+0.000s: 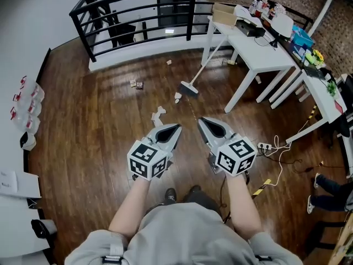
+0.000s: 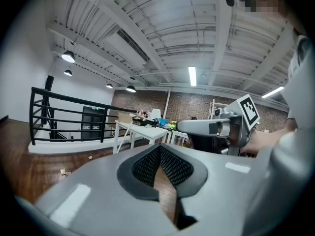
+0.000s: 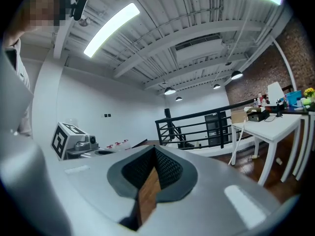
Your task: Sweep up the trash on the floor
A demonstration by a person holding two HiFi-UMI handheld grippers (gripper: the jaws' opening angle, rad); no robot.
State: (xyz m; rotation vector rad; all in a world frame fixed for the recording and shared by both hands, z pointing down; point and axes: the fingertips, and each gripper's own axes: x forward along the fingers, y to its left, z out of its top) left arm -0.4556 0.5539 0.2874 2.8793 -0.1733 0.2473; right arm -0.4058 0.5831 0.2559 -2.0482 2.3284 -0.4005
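Observation:
Scraps of paper trash lie on the dark wooden floor: a white crumpled piece [image 1: 159, 114] just ahead of my grippers, another [image 1: 178, 96] by the broom head, a small one [image 1: 136, 84] further left. The broom [image 1: 189, 88] leans with its white handle against the white table [image 1: 259, 51]. My left gripper [image 1: 176, 128] and right gripper [image 1: 201, 121] are held side by side at waist height, both shut and empty. In the left gripper view the closed jaws [image 2: 160, 148] point toward the table. The right gripper's closed jaws [image 3: 153, 150] face the railing.
A black railing [image 1: 138, 15] closes off the far side. Cluttered white tables run along the right. A power strip with cables [image 1: 266, 146] lies on the floor to the right. Bottles [image 1: 26, 101] stand by the left wall. Someone's feet [image 1: 320, 192] show at far right.

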